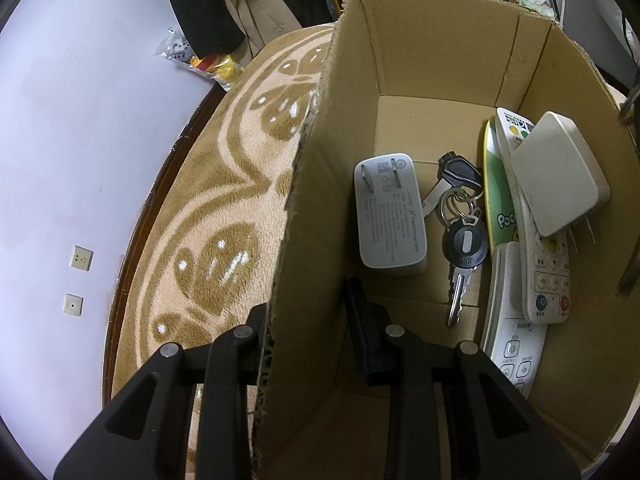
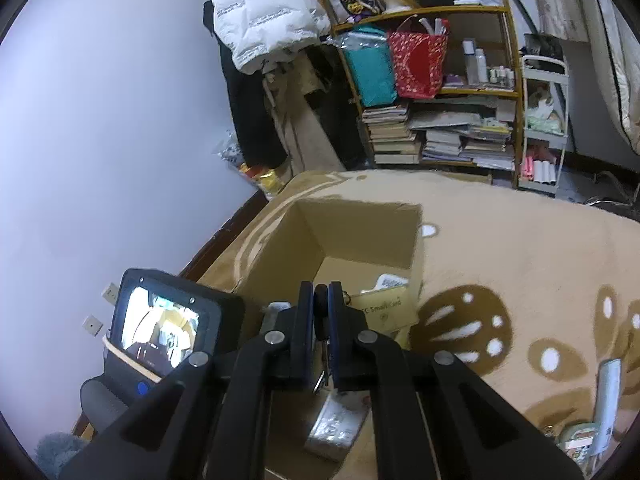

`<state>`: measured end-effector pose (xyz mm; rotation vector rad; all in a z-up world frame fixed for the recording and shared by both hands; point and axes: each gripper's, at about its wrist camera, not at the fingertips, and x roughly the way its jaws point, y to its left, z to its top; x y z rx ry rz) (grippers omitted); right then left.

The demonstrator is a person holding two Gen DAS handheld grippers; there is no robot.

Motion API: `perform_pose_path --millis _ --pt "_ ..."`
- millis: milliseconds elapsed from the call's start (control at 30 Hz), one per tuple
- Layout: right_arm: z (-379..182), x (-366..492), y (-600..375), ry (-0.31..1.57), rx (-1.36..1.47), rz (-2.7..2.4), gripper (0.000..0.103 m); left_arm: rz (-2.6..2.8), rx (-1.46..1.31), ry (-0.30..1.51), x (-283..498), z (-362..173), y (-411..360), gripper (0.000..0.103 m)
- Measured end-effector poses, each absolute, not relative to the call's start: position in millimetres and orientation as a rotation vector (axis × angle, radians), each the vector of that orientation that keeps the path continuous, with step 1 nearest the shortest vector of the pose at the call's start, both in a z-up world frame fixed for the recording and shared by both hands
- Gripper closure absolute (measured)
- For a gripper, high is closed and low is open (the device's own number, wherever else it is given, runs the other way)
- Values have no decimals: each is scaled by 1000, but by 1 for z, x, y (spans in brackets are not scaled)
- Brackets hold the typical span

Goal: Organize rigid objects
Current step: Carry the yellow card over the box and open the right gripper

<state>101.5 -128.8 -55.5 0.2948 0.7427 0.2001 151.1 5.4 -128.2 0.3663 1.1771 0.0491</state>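
The left gripper (image 1: 306,344) pinches the side wall of a brown cardboard box (image 1: 440,80), with one finger outside the wall and one finger inside. The box sits on a tan rug (image 1: 224,208) with a swirly brown pattern. On the box floor, just past the inside finger, lies a grey charger (image 1: 388,216) with its two metal prongs facing up. Beside it lies a bunch of keys (image 1: 462,224) on a ring, with black heads and a round black tag. Next to the keys, along the far wall, two white remotes (image 1: 536,248) lie stacked on a green and white packet (image 1: 498,200). A white plug block (image 1: 560,176) rests on top of the remotes. The right gripper (image 2: 321,312) is squeezed tight on a small dark thing (image 2: 321,300), held above the near end of the box. What the thing is, I cannot tell. More small things lie on the rug off to the right.
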Motion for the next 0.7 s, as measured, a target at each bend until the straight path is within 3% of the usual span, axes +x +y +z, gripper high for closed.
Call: perform_pose_path --millis 433,500,633,700 --pt "-67 99 -129 776 299 170 92 49 367 1177 151 -128 5 76" --pt "-66 98 -132 772 294 153 89 50 367 1179 151 -128 5 76" --pt "-64 94 -147 766 291 88 62 50 371 1178 151 -129 5 76" --pt "-63 93 -154 776 301 59 57 50 368 1179 151 -129 5 75"
